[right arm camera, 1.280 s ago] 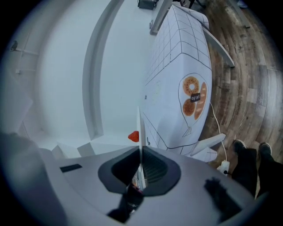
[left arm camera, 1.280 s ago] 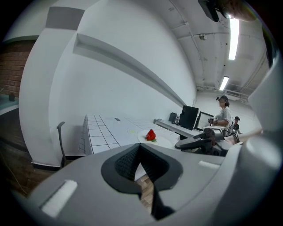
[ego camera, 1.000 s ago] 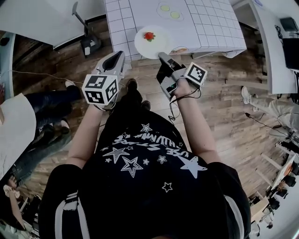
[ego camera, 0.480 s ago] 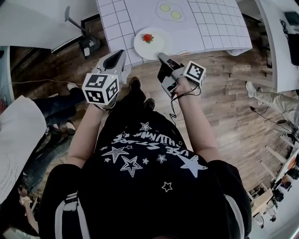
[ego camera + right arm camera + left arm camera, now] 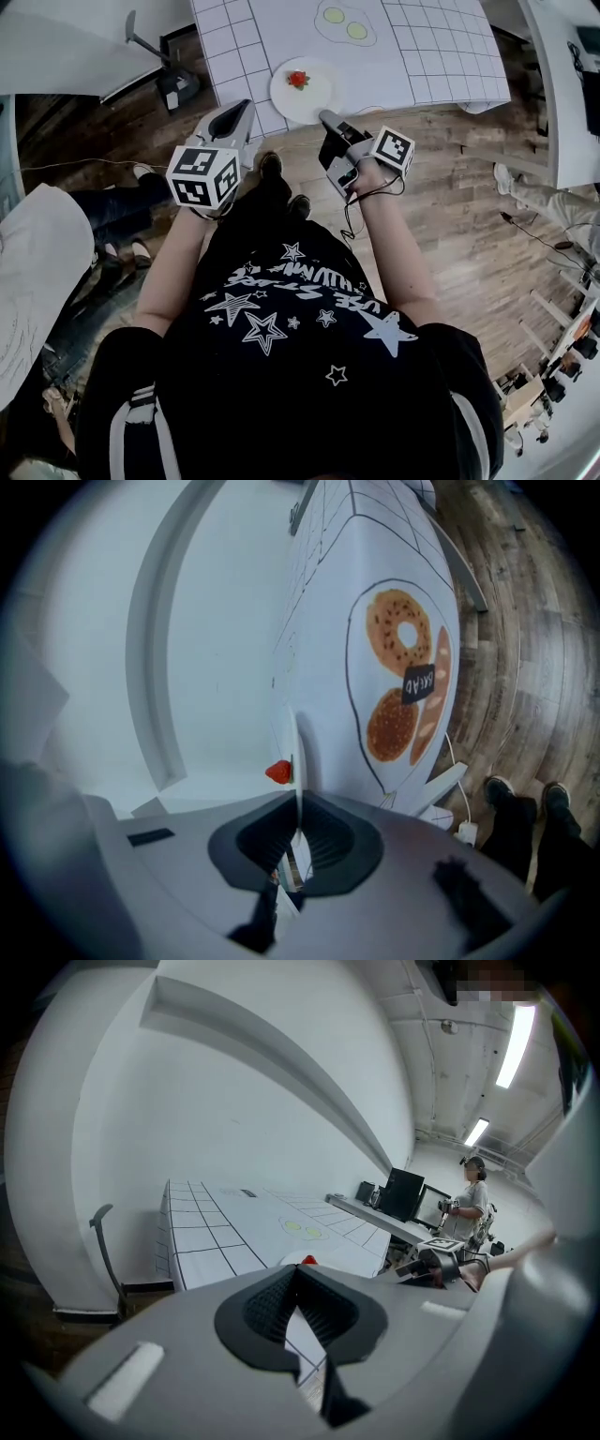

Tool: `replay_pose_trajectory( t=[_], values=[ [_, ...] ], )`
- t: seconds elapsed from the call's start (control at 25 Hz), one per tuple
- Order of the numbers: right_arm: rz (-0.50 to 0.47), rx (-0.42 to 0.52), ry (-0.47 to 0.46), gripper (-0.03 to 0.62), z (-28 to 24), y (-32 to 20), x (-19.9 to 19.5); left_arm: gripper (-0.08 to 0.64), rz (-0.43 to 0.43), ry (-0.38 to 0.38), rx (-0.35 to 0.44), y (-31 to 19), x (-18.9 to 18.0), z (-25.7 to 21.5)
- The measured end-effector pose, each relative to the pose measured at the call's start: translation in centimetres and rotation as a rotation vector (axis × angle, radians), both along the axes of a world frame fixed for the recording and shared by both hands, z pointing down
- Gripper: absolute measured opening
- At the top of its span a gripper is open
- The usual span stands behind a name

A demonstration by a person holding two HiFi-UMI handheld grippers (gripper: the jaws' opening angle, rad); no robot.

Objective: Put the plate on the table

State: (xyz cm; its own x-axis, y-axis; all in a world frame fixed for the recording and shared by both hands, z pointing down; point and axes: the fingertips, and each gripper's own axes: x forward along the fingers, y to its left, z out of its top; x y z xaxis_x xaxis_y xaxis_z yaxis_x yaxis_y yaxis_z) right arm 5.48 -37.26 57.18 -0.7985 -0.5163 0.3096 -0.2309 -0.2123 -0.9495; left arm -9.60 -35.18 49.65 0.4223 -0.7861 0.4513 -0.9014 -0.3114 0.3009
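Right gripper is clamped on the plate by its rim, so it can be set level on the table.

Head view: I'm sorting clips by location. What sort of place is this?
Probably a lab or office workroom: a table under a white gridded sheet, dark computer monitors on a side desk, a wood-plank floor.

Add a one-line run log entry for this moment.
right gripper: shut on plate rim | plate: strawberry on it, over near edge of table | left gripper: shut, empty
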Motion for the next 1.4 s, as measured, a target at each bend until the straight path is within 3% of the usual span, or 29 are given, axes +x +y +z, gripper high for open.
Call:
replay_pose_trajectory(
  t=[0.72,0.84,1.04,1.4],
  values=[
    [0.02,-0.013,-0.063,0.027,0.2,0.5,0.5,0.009,-0.011,0.0,0.003,0.3,1.2,-0.2],
    [0.011,-0.011,-0.058,0.081,0.0,0.8,0.6,0.009,-0.011,-0.004,0.007,0.5,1.4,-0.5],
    [-0.034,-0.001,-0.009,0.087,-0.1,2.0,1.4,0.009,-0.024,-0.008,0.021,0.8,1.4,-1.1],
    [-0.034,0.001,-0.005,0.089,0.0,1.2,1.1,0.009,-0.046,-0.004,0.023,2.9,2.5,-1.7]
  ],
)
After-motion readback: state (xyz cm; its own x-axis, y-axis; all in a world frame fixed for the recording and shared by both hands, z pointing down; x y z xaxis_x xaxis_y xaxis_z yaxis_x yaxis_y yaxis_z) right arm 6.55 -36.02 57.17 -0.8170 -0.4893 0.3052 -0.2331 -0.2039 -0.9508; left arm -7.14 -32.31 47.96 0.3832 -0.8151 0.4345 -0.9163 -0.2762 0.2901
